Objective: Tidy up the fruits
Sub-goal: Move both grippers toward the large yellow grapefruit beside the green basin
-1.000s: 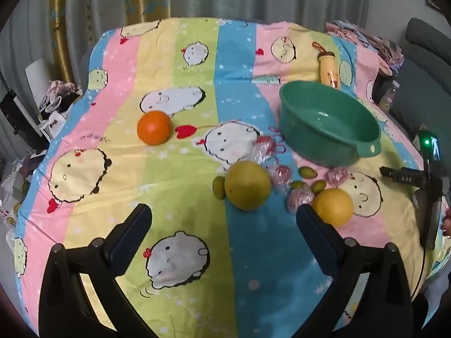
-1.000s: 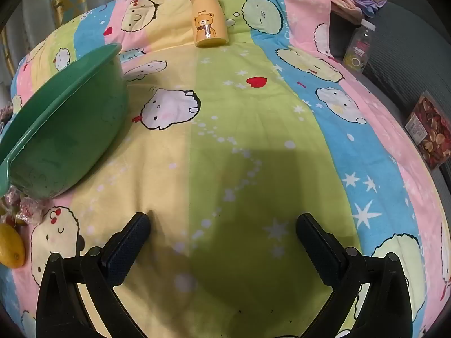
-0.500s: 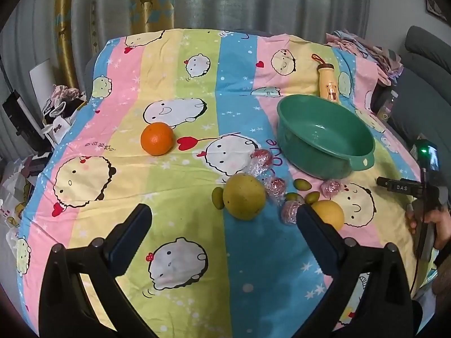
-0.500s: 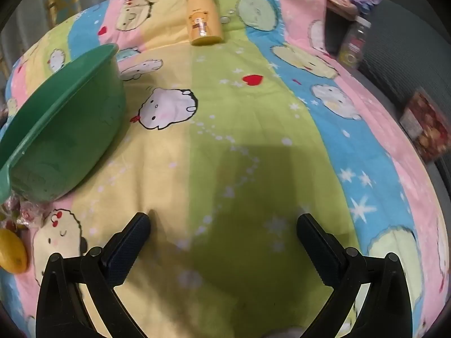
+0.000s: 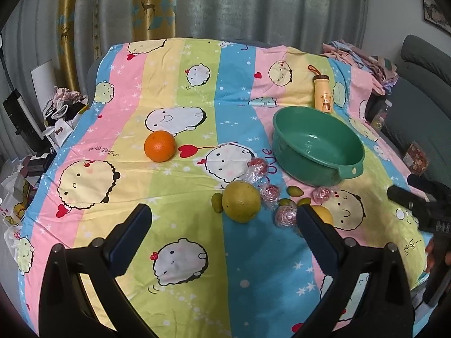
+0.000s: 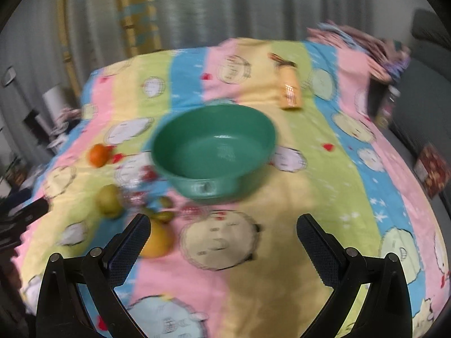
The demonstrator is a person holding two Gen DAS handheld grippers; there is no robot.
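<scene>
An empty green bowl (image 5: 317,148) stands on the striped cartoon cloth (image 5: 180,253), also in the blurred right wrist view (image 6: 214,152). An orange (image 5: 159,146) lies alone to the left. A yellow-green pomelo (image 5: 241,201), a yellow fruit (image 5: 324,214), small green fruits (image 5: 293,190) and wrapped red fruits (image 5: 257,165) cluster in front of the bowl. My left gripper (image 5: 222,225) is open and empty, above the cloth short of the pomelo. My right gripper (image 6: 222,235) is open and empty, facing the bowl; the yellow fruit (image 6: 157,239) lies by its left finger.
A yellow bottle (image 5: 323,93) lies behind the bowl. Folded clothes (image 5: 363,62) and a grey sofa (image 5: 422,90) are at the right. Bags and clutter (image 5: 59,112) sit off the left edge. A curtain (image 5: 225,5) hangs behind.
My left gripper has pulled back and up, showing more of the cloth. My right gripper has swung left and lifted, so the bowl and fruits now sit in its view.
</scene>
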